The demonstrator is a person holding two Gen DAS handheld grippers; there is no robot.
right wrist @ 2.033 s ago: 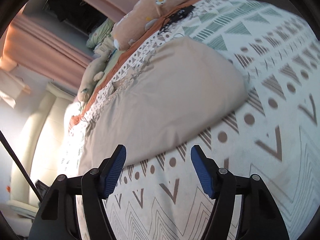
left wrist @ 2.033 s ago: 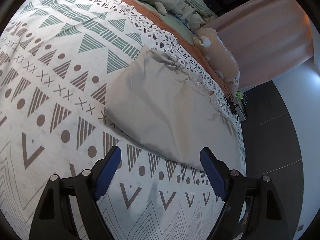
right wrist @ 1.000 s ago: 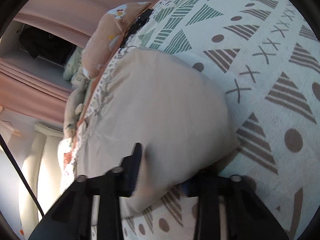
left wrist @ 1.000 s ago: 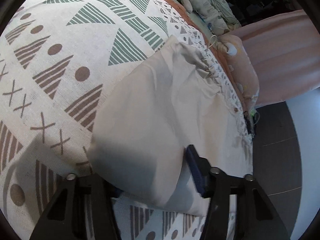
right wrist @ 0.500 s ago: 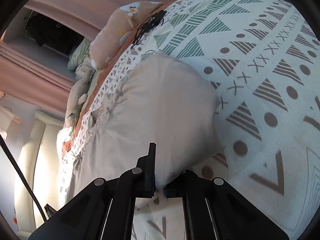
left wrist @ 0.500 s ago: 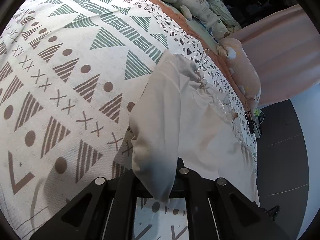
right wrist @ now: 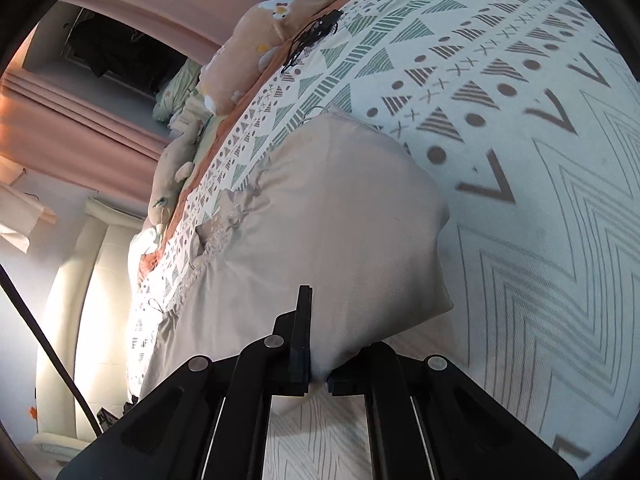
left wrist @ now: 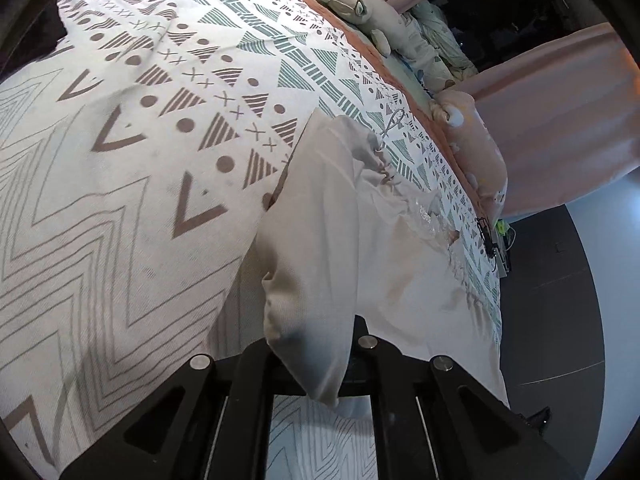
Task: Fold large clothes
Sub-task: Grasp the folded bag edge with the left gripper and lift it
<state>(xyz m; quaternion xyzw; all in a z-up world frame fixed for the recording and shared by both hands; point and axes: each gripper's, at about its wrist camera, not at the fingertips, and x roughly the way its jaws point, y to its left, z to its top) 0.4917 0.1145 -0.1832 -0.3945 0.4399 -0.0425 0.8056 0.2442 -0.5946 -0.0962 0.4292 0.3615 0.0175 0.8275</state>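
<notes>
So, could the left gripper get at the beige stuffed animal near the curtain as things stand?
Probably not: the left gripper is shut on the beige garment, and the stuffed animal lies far across the patterned bedspread.

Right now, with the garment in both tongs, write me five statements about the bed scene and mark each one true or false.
1. The left tongs are shut on a corner of the beige garment. True.
2. The right tongs stand wide open above the garment. False: they are shut on its edge.
3. The garment lies on a patterned bedspread with triangles, dots and crosses. True.
4. The bedspread is plain blue. False: it is white with green and brown shapes.
5. Stuffed toys lie along the far edge of the bed. True.
</notes>
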